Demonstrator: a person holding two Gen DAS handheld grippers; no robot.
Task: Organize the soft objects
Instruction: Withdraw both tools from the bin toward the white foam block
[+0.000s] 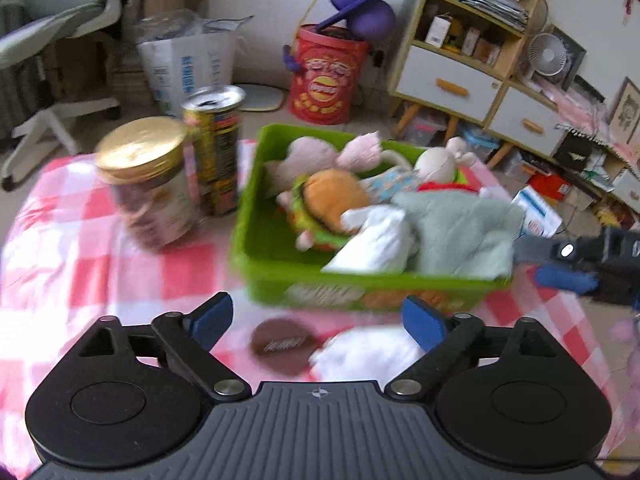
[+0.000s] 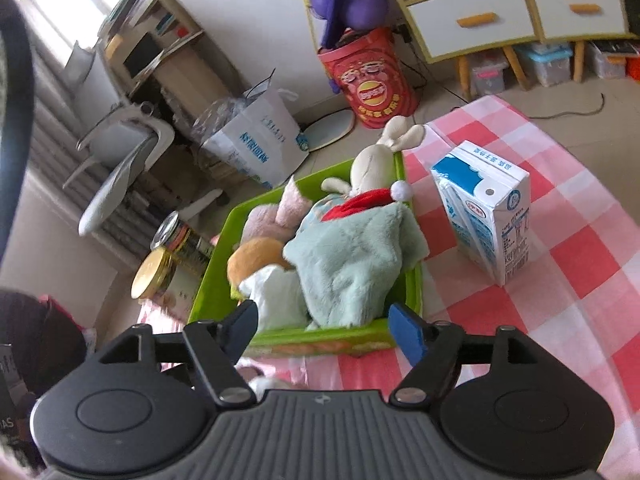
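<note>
Left gripper open, green basket just beyond

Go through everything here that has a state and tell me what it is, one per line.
left gripper: open, empty
right gripper: open, empty
green bin: holds soft toys
mint cloth: in the bin, drooping over its rim
jar: upright, gold lid on
can: upright
milk carton: upright
</note>
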